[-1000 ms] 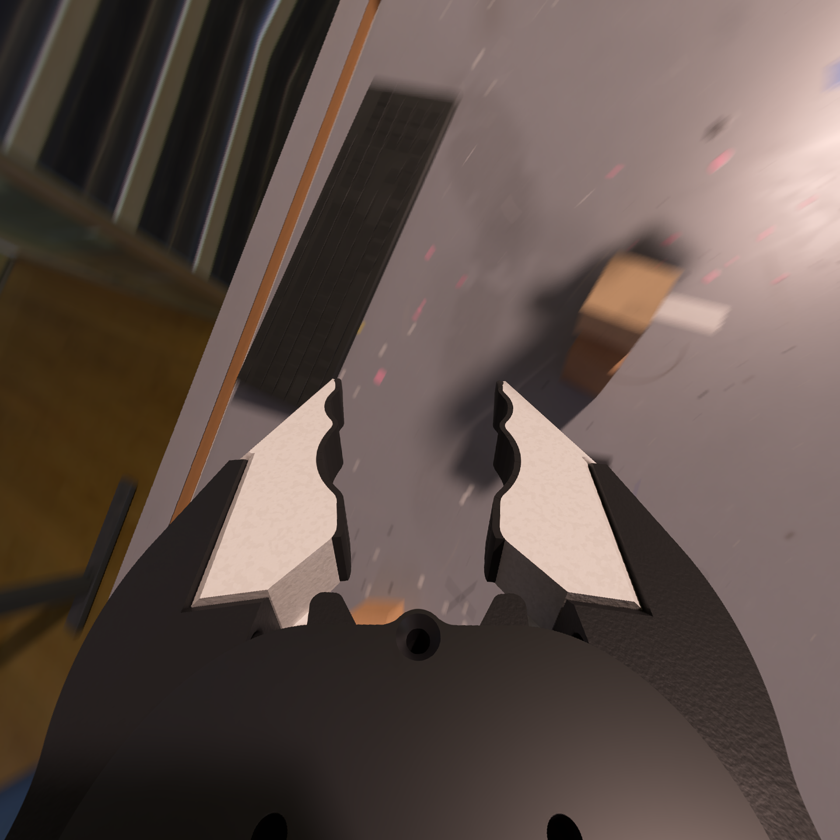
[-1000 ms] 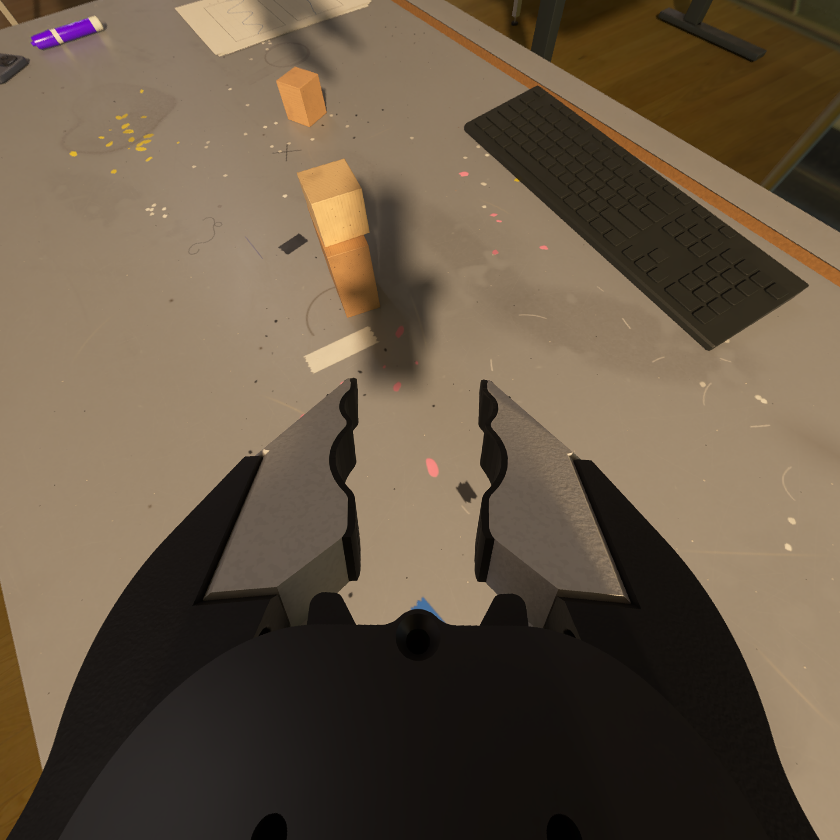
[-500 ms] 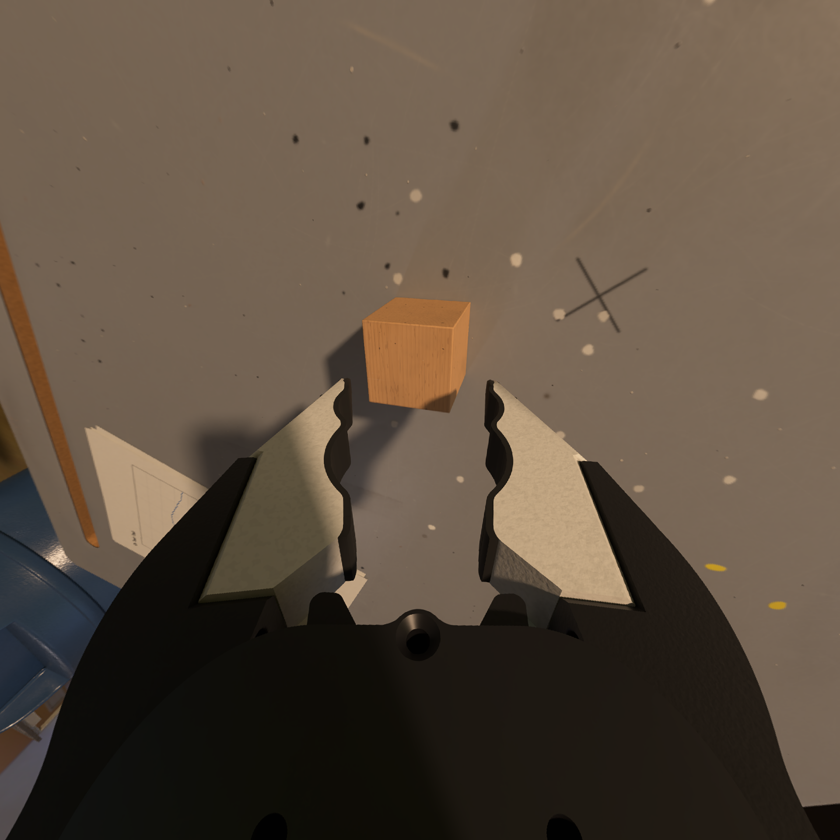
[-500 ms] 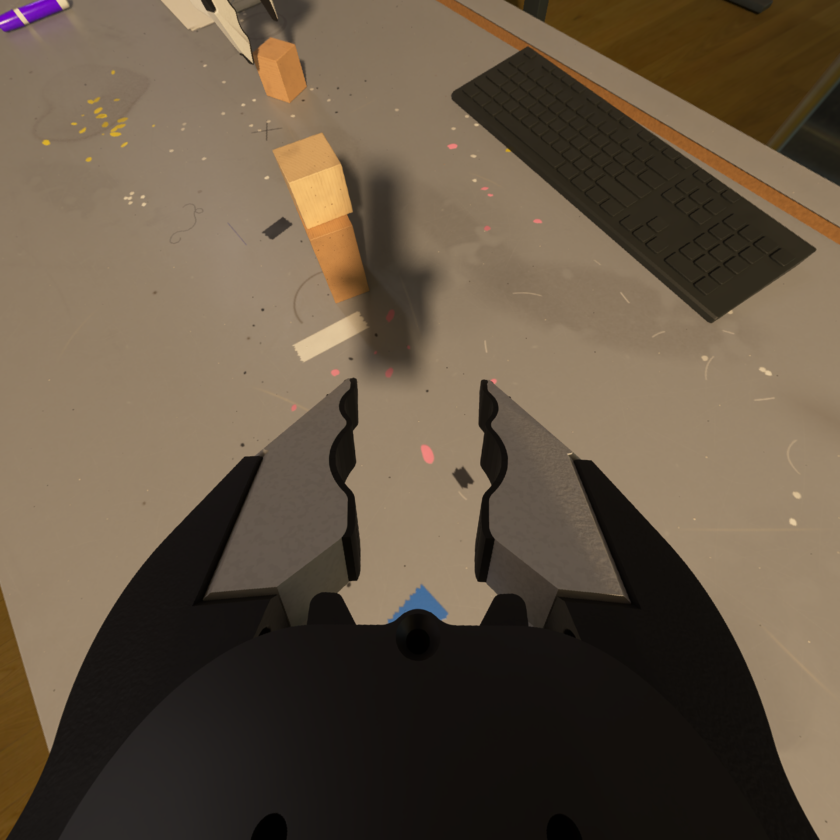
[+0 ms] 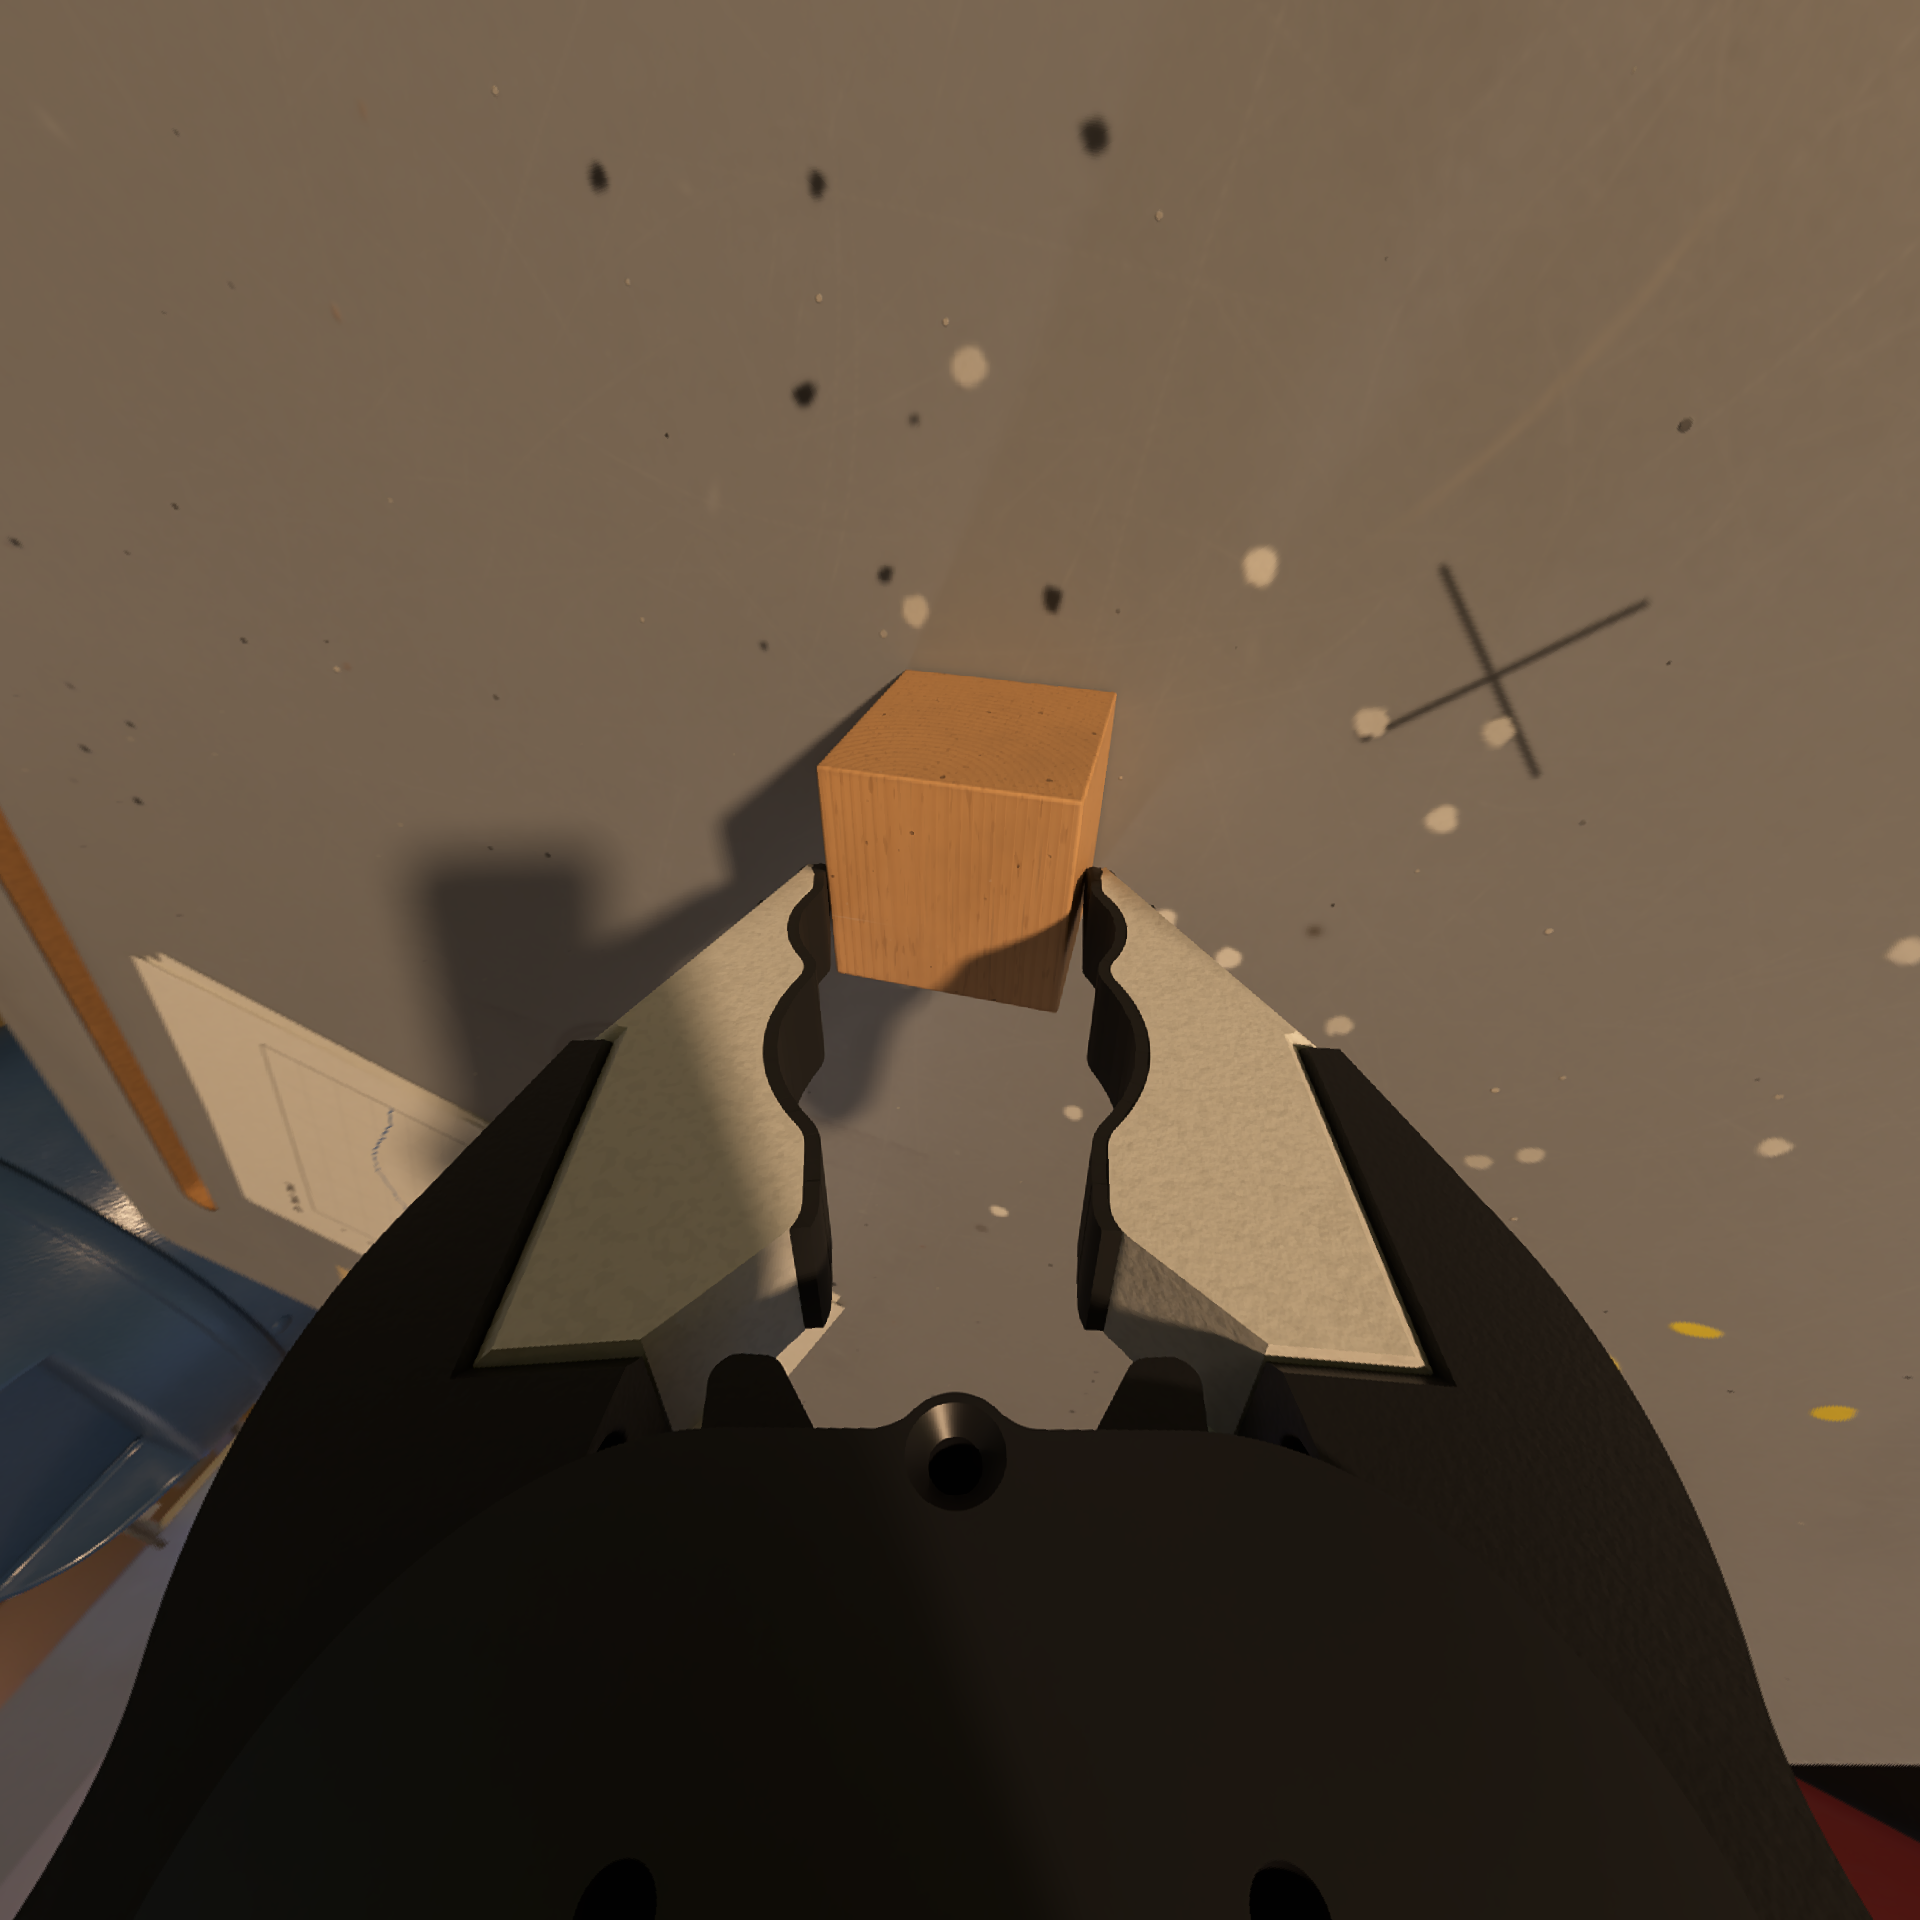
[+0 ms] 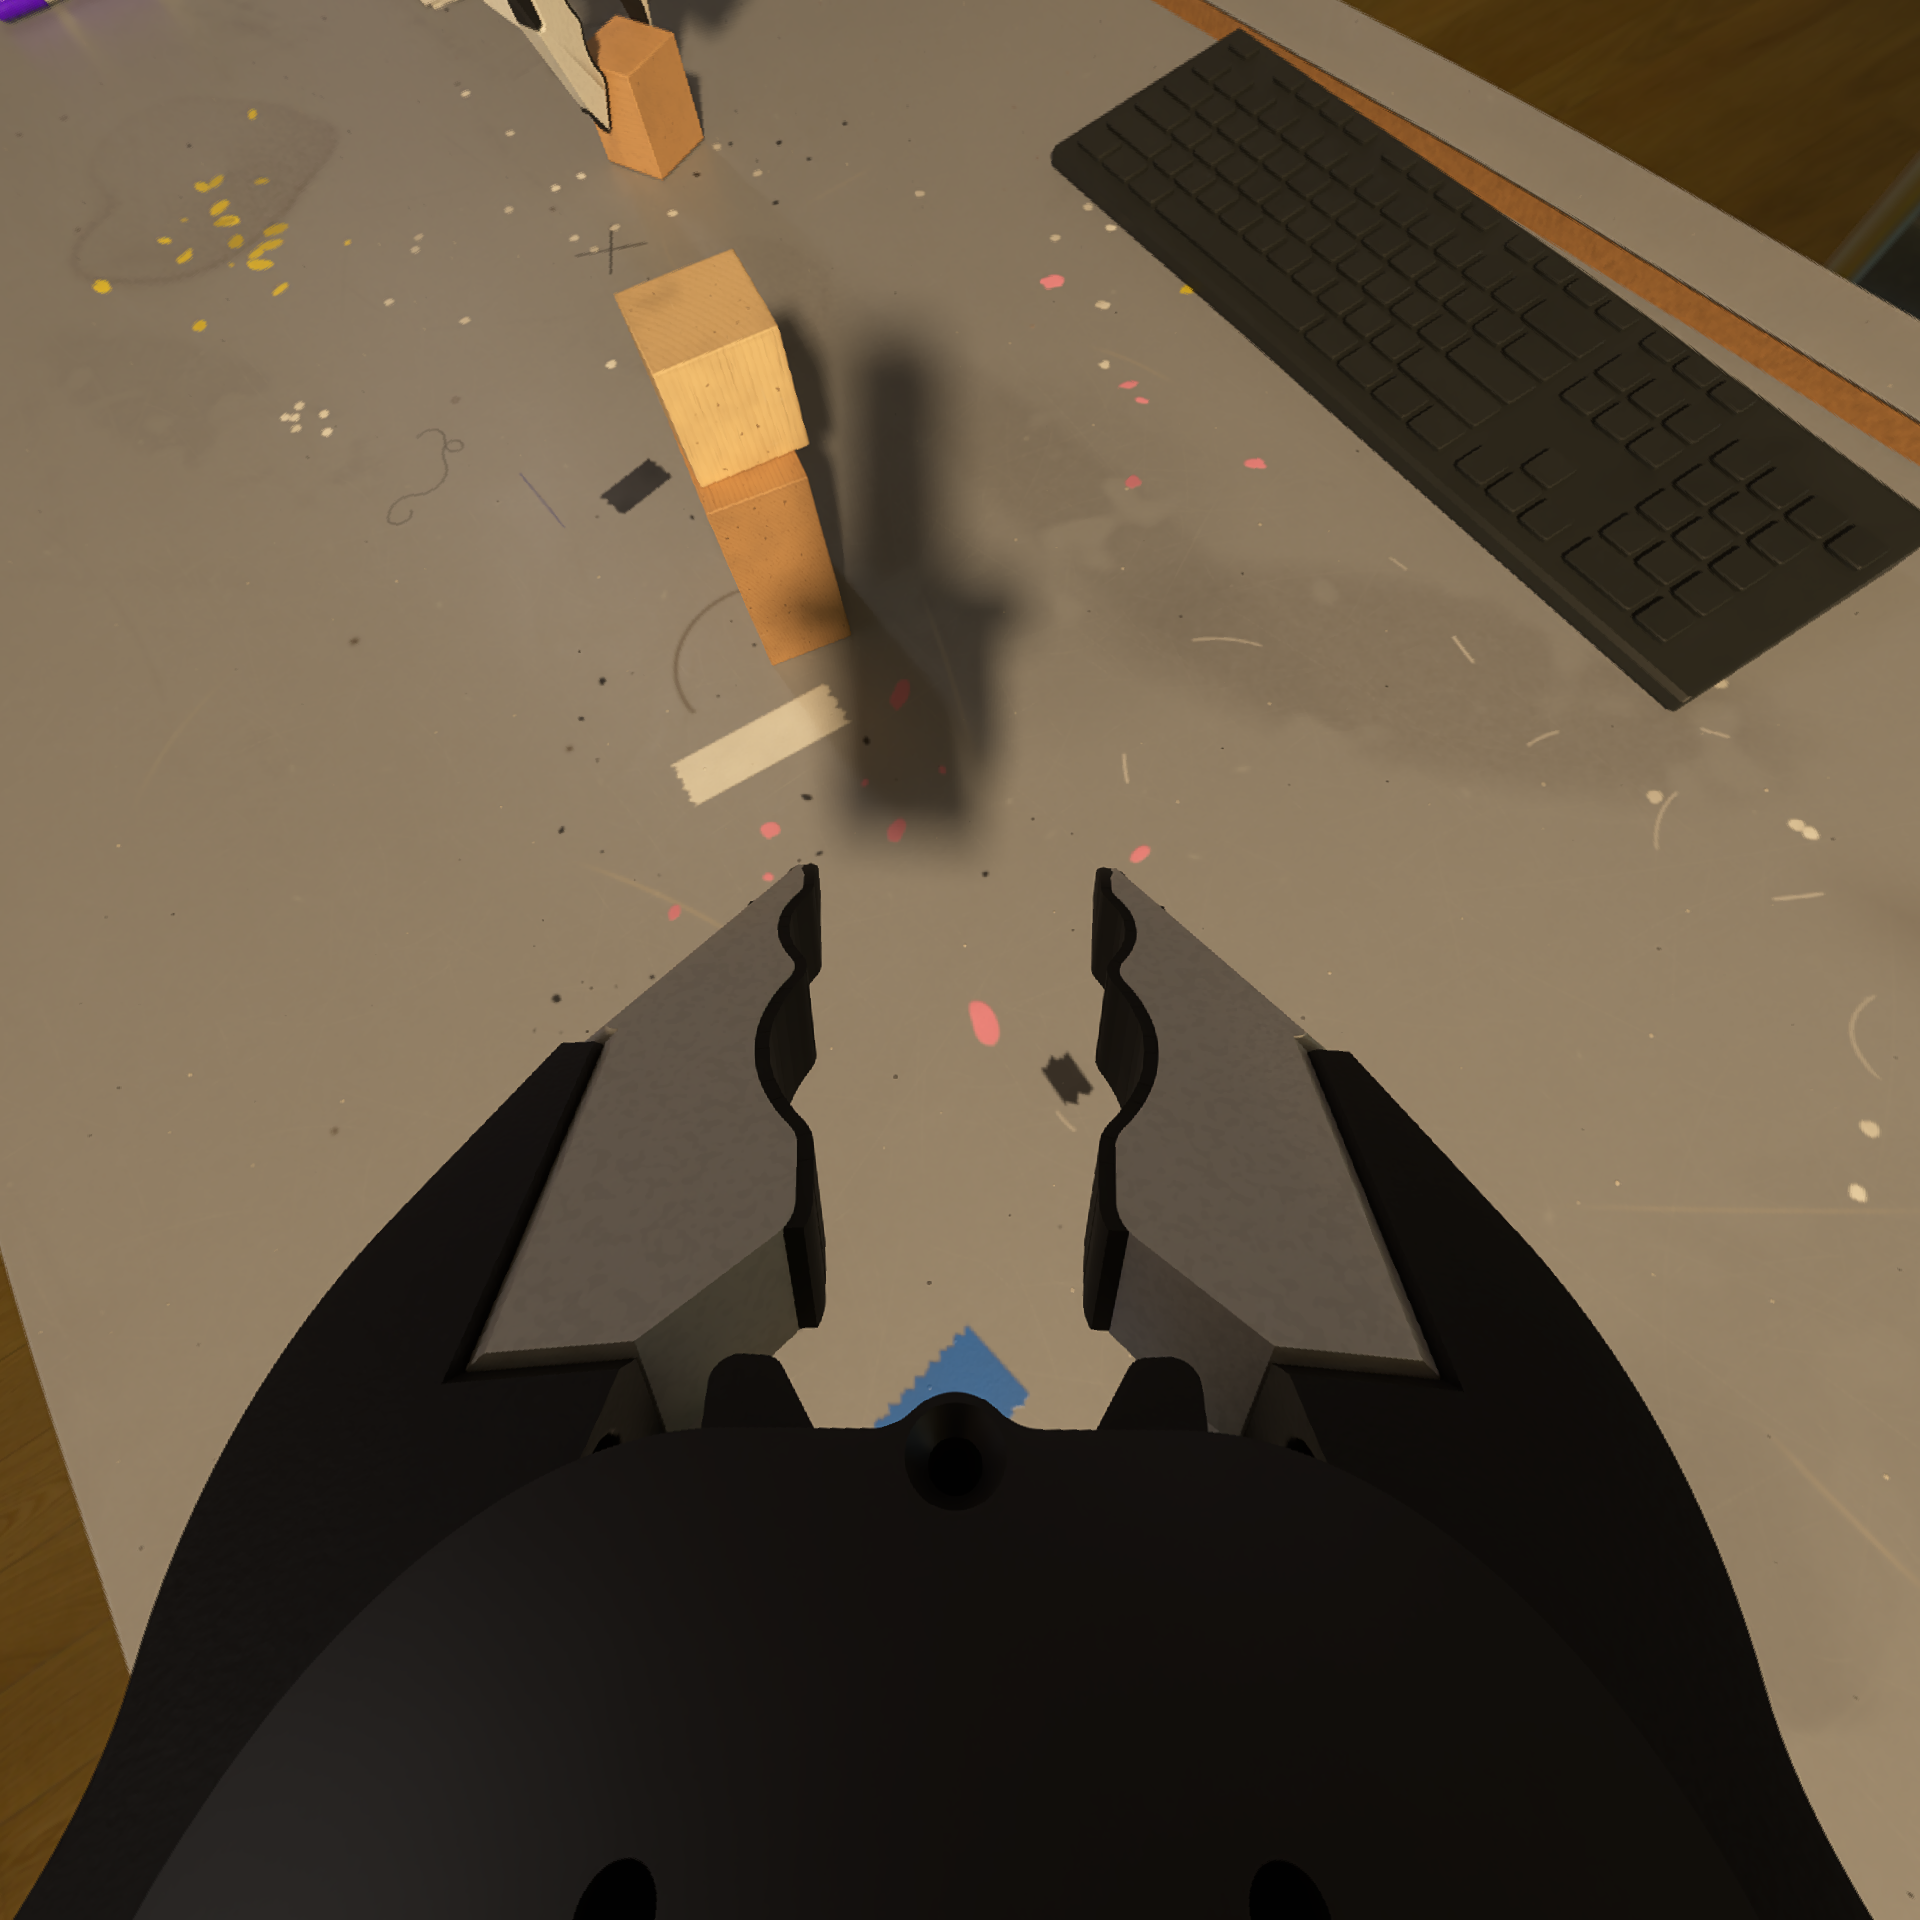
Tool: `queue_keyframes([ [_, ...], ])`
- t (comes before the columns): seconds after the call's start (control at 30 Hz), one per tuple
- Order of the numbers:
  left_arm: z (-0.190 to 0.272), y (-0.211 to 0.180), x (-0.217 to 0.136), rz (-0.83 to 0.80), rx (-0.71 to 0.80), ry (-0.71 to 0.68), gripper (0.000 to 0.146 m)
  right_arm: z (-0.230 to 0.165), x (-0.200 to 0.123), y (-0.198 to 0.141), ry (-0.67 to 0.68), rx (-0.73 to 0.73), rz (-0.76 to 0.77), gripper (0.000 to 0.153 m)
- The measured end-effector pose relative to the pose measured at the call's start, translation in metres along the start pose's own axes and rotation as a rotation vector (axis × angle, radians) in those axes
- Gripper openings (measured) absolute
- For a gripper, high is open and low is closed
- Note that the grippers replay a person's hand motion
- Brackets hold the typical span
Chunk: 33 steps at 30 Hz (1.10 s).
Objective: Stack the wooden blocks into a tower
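An orange-brown wooden cube stands upright at the centre of the left wrist frame. In the right wrist frame's upper middle, a pale wooden cube sits, slightly askew, on a darker orange wooden cube.

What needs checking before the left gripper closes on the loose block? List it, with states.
1. Loose block between the left gripper fingertips: ok, one tip at each side face.
2. Fingers low enough on the block: cannot tell; only the tips reach it.
3. Block sitting flat on the table: ok.
4. Two-block stack upright and ready: ok, though the upper block sits slightly twisted on the lower.
5. Right gripper clear of the stack: ok, open, empty and apart from it.
6. Keyboard out of the path: ok, off to the side.
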<state>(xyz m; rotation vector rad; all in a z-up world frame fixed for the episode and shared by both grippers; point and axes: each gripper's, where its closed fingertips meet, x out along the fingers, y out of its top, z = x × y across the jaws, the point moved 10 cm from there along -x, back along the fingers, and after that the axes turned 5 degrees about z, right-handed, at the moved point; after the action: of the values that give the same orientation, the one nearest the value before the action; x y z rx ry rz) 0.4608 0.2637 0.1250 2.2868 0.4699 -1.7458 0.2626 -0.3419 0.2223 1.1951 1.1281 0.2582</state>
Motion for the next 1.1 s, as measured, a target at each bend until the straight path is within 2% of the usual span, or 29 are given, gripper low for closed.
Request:
queue_keyframes([
  [0.13, 0.0, -0.001, -0.016, 0.033, 0.007, 0.039, 0.049, 0.0, -0.001, -0.001, 0.007, 0.0, 0.011, 0.052],
  [0.3, 0.003, 0.009, -0.081, 0.187, 0.04, 0.115, 0.049, 0.0, -0.002, 0.0, 0.013, -0.003, 0.018, 0.052],
  [0.43, 0.029, 0.038, -0.155, 0.373, 0.168, 0.228, 0.049, 0.0, -0.002, 0.0, 0.011, -0.004, 0.019, 0.052],
  [0.53, 0.067, 0.076, -0.198, 0.5, 0.3, 0.227, 0.049, -0.001, -0.001, 0.001, 0.01, -0.005, 0.012, 0.052],
  [0.6, 0.098, 0.105, -0.213, 0.532, 0.421, 0.214, 0.049, -0.001, 0.001, 0.001, 0.013, -0.007, 0.003, 0.052],
  [0.73, 0.151, 0.159, -0.221, 0.504, 0.617, 0.188, 0.049, -0.002, 0.003, 0.0, 0.018, -0.008, -0.012, 0.052],
  [0.83, 0.176, 0.19, -0.213, 0.407, 0.71, 0.181, 0.049, -0.002, 0.004, 0.0, 0.023, -0.01, -0.014, 0.052],
  [0.97, 0.195, 0.218, -0.198, 0.271, 0.774, 0.177, 0.049, -0.002, 0.004, -0.001, 0.031, -0.009, -0.016, 0.052],
  [1.1, 0.203, 0.23, -0.193, 0.246, 0.776, 0.161, 0.049, 0.001, 0.002, -0.004, 0.031, 0.006, -0.016, 0.052],
])
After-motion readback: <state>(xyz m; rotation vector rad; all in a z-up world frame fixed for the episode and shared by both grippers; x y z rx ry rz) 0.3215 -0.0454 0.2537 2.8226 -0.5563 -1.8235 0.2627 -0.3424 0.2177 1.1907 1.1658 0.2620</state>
